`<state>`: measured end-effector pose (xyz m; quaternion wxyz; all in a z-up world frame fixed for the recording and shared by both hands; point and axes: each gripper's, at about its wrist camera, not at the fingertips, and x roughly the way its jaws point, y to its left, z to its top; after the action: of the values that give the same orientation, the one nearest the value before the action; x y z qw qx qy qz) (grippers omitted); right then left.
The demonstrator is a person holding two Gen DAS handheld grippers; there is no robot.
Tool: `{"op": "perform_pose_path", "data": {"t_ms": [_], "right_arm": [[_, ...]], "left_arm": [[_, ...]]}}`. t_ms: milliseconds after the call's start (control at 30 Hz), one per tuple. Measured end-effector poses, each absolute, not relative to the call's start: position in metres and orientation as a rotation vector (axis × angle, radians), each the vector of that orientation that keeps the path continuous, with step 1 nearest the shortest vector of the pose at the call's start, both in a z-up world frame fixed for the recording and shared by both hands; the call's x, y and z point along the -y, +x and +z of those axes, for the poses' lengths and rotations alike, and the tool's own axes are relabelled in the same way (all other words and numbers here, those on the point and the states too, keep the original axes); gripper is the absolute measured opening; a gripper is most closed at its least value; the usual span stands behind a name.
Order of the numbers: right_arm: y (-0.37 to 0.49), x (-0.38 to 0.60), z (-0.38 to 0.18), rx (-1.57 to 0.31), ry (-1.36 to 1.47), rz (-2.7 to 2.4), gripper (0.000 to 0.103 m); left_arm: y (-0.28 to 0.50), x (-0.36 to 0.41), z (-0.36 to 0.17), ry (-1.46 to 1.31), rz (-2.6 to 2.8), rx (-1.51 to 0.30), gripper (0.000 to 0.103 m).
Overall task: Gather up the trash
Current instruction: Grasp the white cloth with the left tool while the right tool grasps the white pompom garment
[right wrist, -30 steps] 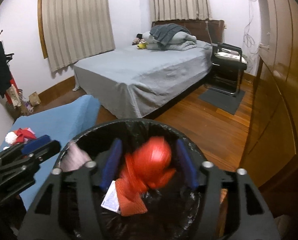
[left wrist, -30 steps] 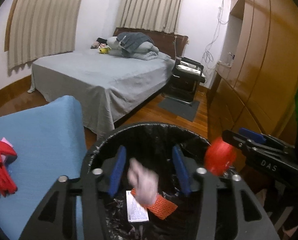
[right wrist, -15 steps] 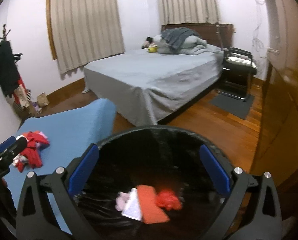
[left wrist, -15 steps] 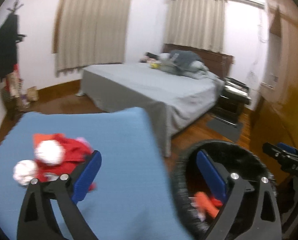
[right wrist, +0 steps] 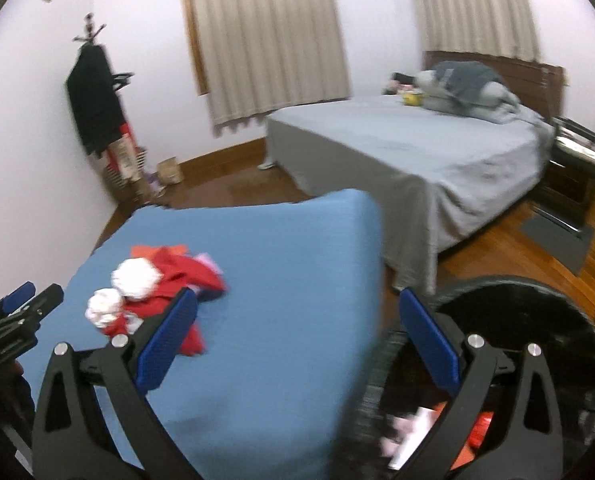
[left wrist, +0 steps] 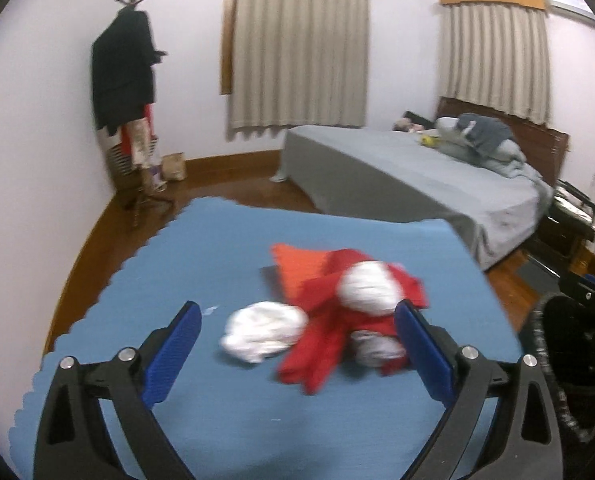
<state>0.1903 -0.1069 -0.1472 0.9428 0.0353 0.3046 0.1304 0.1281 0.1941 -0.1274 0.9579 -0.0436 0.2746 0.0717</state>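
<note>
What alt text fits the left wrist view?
The open left gripper hovers over a blue mat, its fingers flanking a pile of red wrappers and white crumpled paper. A grey bed stands behind.

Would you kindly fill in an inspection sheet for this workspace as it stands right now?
Surface: blue mat, scalloped left edge, bare in front.
Job's things: pile of trash on the mat, white crumpled wads, red pieces, an orange sheet; black-lined bin beside the mat already holds paper and orange scraps.
Clutter: nothing seen besides the pile.
Grippers: left gripper wide open and empty, facing the pile; right gripper wide open and empty, between mat and bin; both jaws have just been opening.
Cables: faint wires on the far right wall.
Surroundings: grey bed, coat stand, curtains, wooden floor.
</note>
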Motion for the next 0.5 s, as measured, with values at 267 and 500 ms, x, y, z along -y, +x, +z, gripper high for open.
{"op": "perform_pose_path", "data": {"t_ms": [267,500], "right_arm": [[0.215,0.025,-0.161,-0.637,0.035,0.388,0.098],[0.232,-0.019,-0.171,-0.639,0.007,0.440,0.098]], "left_arm": [[0.135,-0.245,-0.150,-0.127,0.220,-0.587,0.095],[0.147,-0.272,-0.167,-0.158,0.243,-0.601,0.094]]}}
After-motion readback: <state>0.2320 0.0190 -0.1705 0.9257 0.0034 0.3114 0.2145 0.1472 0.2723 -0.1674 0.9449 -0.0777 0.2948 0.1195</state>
